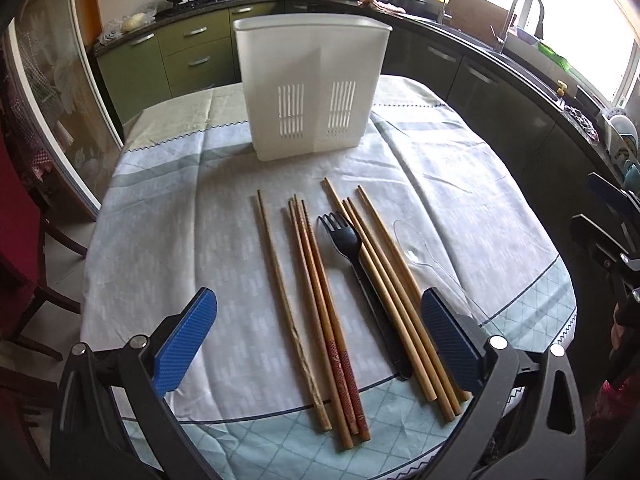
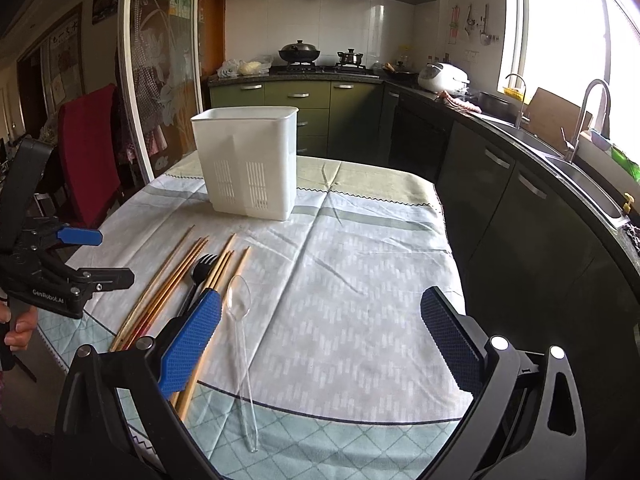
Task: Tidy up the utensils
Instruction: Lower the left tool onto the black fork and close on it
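A white slotted utensil holder (image 1: 310, 88) (image 2: 248, 162) stands upright at the far side of the table. Several wooden chopsticks (image 1: 316, 300) (image 2: 172, 280) lie in front of it, with a black plastic fork (image 1: 348, 244) (image 2: 202, 268) among them and a clear plastic spoon (image 1: 424, 256) (image 2: 240, 320) to their right. My left gripper (image 1: 318, 340) hovers open above the near ends of the chopsticks, holding nothing. My right gripper (image 2: 320, 340) is open above the cloth, the spoon just inside its left finger. The left gripper (image 2: 80, 256) also shows at the left edge of the right wrist view.
The table carries a pale blue and green cloth (image 2: 360, 264). A red-draped chair (image 2: 88, 152) stands at the far left. Dark kitchen counters with a sink and faucet (image 2: 588, 120) run along the right. A person's hand (image 2: 16, 328) grips the left tool's handle.
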### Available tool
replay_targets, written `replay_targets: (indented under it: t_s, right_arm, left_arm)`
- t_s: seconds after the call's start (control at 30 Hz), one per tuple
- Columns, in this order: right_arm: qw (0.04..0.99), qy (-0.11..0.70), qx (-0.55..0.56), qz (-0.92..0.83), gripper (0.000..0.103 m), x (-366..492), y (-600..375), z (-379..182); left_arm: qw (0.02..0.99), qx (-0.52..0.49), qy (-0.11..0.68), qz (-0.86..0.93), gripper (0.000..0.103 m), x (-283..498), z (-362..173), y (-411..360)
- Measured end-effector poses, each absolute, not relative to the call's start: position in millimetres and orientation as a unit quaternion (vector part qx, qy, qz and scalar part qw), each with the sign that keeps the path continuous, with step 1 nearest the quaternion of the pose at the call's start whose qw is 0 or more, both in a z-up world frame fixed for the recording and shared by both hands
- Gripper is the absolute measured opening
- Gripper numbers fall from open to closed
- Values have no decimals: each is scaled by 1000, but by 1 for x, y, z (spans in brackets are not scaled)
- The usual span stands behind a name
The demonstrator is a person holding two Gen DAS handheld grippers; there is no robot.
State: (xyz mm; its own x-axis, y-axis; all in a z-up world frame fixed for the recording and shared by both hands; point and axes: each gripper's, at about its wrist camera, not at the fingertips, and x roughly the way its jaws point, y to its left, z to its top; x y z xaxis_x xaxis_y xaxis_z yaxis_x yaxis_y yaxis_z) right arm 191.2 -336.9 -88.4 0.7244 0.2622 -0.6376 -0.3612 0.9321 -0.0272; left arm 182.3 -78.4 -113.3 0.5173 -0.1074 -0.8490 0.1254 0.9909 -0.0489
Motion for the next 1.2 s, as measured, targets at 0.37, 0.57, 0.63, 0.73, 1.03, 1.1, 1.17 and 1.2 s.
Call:
replay_targets:
  t_s: [0.37, 0.57, 0.63, 0.73, 1.03, 1.1, 1.17, 1.2]
  right_arm:
    - [903, 387, -71, 170, 95, 247, -346, -108]
    - [902, 385, -68, 181, 95, 253, -351, -110]
    - [902, 384, -67, 187, 95, 253, -353, -111]
    - [901, 383, -61, 192, 95, 253, -356, -113]
    - [900, 383, -54, 199, 98, 252, -365, -119]
    - [901, 383, -57, 198, 98, 251, -365, -119]
    - [900, 382, -60, 202, 98, 250, -365, -119]
    - [899, 382, -62, 205, 98, 249, -364, -119]
  left_arm:
    - [817, -34, 573, -52, 97, 231, -149, -97]
    - [788, -60, 611, -34, 73, 247, -163, -98]
    - [780, -67, 621, -32, 69, 251, -167, -100]
    - [777, -75, 624, -30, 63, 254, -167, -105]
    - [765, -85, 638, -21, 26, 261, -173, -115]
    - [764, -85, 640, -15, 23, 267, -179, -123]
    - [764, -84, 639, -9, 20, 269, -179, -122]
    - [765, -85, 639, -8, 17, 270, -179, -120]
